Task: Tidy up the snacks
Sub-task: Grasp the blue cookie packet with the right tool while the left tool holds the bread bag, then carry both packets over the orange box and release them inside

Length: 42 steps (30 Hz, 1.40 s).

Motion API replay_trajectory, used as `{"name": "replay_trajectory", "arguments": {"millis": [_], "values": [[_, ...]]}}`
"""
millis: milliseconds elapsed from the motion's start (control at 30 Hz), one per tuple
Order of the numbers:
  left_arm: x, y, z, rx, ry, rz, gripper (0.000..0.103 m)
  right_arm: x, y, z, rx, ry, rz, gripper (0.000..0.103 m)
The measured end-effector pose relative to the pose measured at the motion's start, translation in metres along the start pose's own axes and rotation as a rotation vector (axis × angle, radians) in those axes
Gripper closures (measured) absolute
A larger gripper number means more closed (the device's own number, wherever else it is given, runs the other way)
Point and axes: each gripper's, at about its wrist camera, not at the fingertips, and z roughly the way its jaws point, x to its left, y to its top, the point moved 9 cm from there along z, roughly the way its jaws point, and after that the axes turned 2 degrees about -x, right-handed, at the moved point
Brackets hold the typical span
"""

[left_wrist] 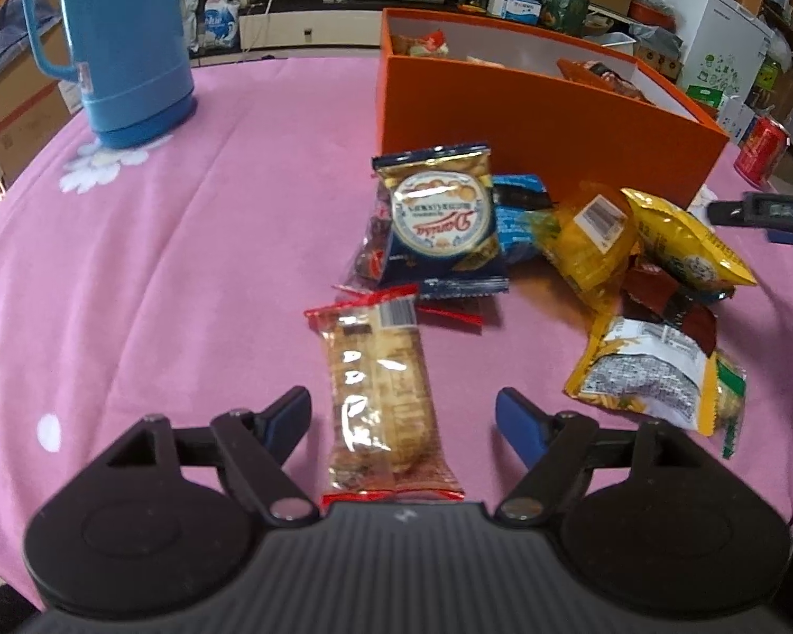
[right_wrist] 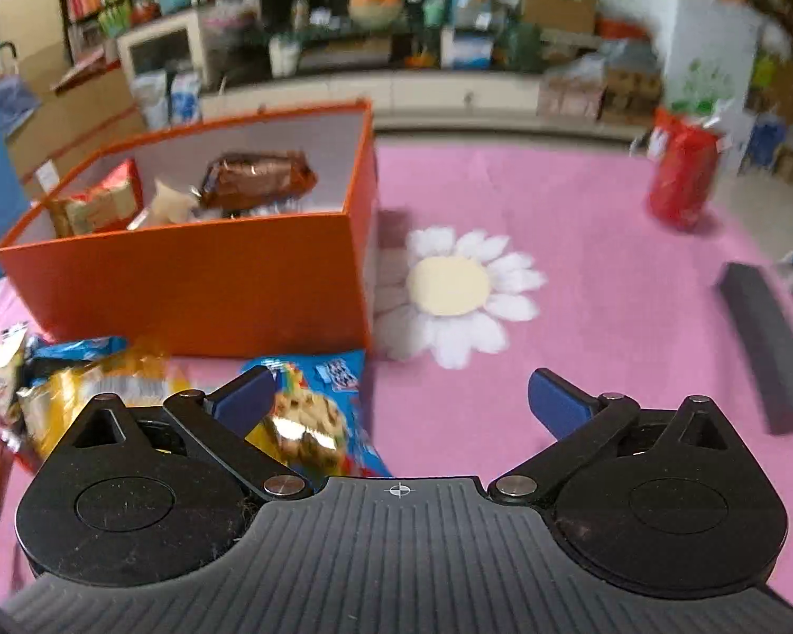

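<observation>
A long clear cracker packet with red ends (left_wrist: pixel 378 396) lies on the pink cloth between the open jaws of my left gripper (left_wrist: pixel 403 412); the blue pads stand clear of its sides. Beyond it lies a heap of snacks: a blue cookie bag (left_wrist: pixel 441 222), yellow packets (left_wrist: pixel 587 243) and a yellow-white bag (left_wrist: pixel 655 375). The orange box (left_wrist: pixel 528 121) behind holds several snacks. My right gripper (right_wrist: pixel 402 401) is open over the cloth, a blue cookie packet (right_wrist: pixel 312 417) under its left finger (right_wrist: pixel 243 399). The orange box (right_wrist: pixel 201 285) stands just ahead to the left.
A blue thermos (left_wrist: pixel 127 42) stands at the far left of the table. A red can (left_wrist: pixel 761 150) and a red bag (right_wrist: pixel 682 174) sit near the far right edge. A dark flat bar (right_wrist: pixel 772 348) lies at the right. A daisy print (right_wrist: pixel 449 285) marks the cloth.
</observation>
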Motion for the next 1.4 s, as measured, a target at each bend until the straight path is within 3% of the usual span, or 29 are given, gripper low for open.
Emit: {"name": "replay_trajectory", "arguments": {"millis": [133,233,400,467,533,600,633,800,867,900,933,1067,1100,1167,1200,1233,1400], "values": [[0.005,-0.001,0.010,0.022,-0.014,-0.037,0.025,0.022,-0.010,0.019,0.077,0.015,-0.125,0.019],[0.005,-0.001,0.014,0.020,-0.012,-0.027,0.025,0.037,-0.016,0.015,0.084,0.086,-0.113,0.018],[0.004,-0.004,0.012,0.012,0.032,0.034,0.025,0.024,-0.026,0.038,0.122,0.058,-0.046,0.020],[0.007,-0.005,0.013,0.009,0.041,0.041,0.025,0.017,-0.027,0.036,0.089,0.029,-0.071,0.034],[0.011,-0.005,0.015,0.005,0.062,0.044,0.025,0.008,-0.029,0.029,0.059,0.016,-0.065,0.064],[0.014,-0.004,0.016,-0.001,0.067,0.036,0.026,-0.009,-0.031,0.021,0.047,-0.023,-0.037,0.074],[0.015,-0.003,0.015,-0.003,0.066,0.032,0.032,-0.019,-0.034,0.017,0.045,-0.038,-0.007,0.079],[0.017,-0.005,0.012,-0.001,0.062,0.030,0.036,-0.036,-0.056,-0.008,0.043,-0.078,0.021,0.077],[0.016,-0.004,0.013,0.004,0.062,0.037,0.032,-0.033,-0.061,-0.013,0.046,-0.072,0.020,0.067],[0.017,-0.003,0.014,0.010,0.066,0.034,0.027,-0.031,-0.062,-0.012,0.053,-0.064,0.022,0.045],[0.017,0.000,0.015,0.008,0.066,0.028,0.027,-0.031,-0.061,-0.009,0.059,-0.055,0.030,0.034],[0.015,0.007,0.025,-0.001,0.077,0.029,0.026,-0.023,-0.058,0.000,0.046,-0.044,0.031,0.032],[0.015,0.007,0.025,-0.003,0.073,0.024,0.029,-0.021,-0.060,0.001,0.038,-0.053,-0.003,0.035],[0.011,0.005,0.019,-0.013,0.061,0.033,0.052,-0.022,-0.062,-0.007,0.024,-0.046,-0.007,0.051],[0.009,0.003,0.015,-0.010,0.047,0.047,0.070,-0.024,-0.062,-0.010,0.025,-0.047,-0.003,0.079],[0.008,0.000,0.011,-0.001,0.039,0.047,0.069,-0.027,-0.061,-0.015,0.025,-0.042,0.013,0.085],[0.012,-0.013,-0.011,0.009,0.012,0.017,0.069,-0.027,-0.070,-0.049,0.010,0.033,0.115,0.085]]}}
